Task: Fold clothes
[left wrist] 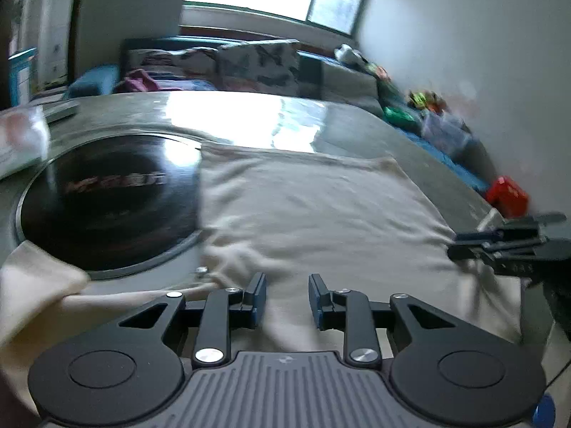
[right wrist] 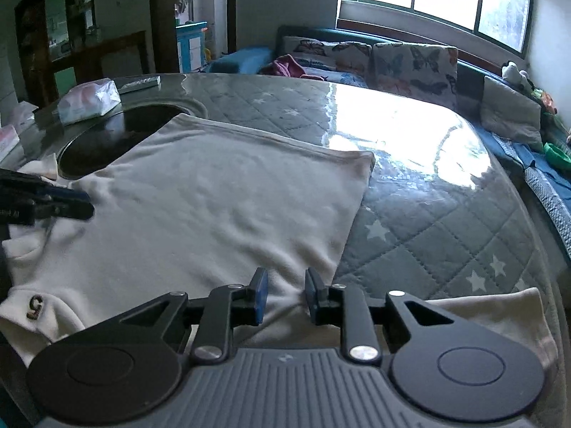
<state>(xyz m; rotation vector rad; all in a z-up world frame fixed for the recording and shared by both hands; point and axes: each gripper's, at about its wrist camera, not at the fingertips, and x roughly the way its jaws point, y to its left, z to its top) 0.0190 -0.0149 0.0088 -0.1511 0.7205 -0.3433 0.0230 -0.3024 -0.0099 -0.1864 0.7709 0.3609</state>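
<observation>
A white shirt [right wrist: 214, 207] lies spread flat on a round table under a clear sheet; it also shows in the left wrist view [left wrist: 314, 207]. A small "5" patch [right wrist: 35, 307] sits on its near left part. My left gripper [left wrist: 287, 297] is open, low over the shirt's near edge, with nothing between the jaws. My right gripper [right wrist: 285, 296] is open, just above the shirt's near right edge. Each gripper shows in the other's view, the right one [left wrist: 460, 246] at the shirt's right edge and the left one [right wrist: 76, 201] at its left edge.
A dark round inset [left wrist: 107, 199] lies in the table under the shirt's left part. Tissue packs [right wrist: 89, 101] sit at the far left. The quilted star cover [right wrist: 446, 235] lies bare to the right. A sofa with cushions [right wrist: 410, 64] and toys stands behind.
</observation>
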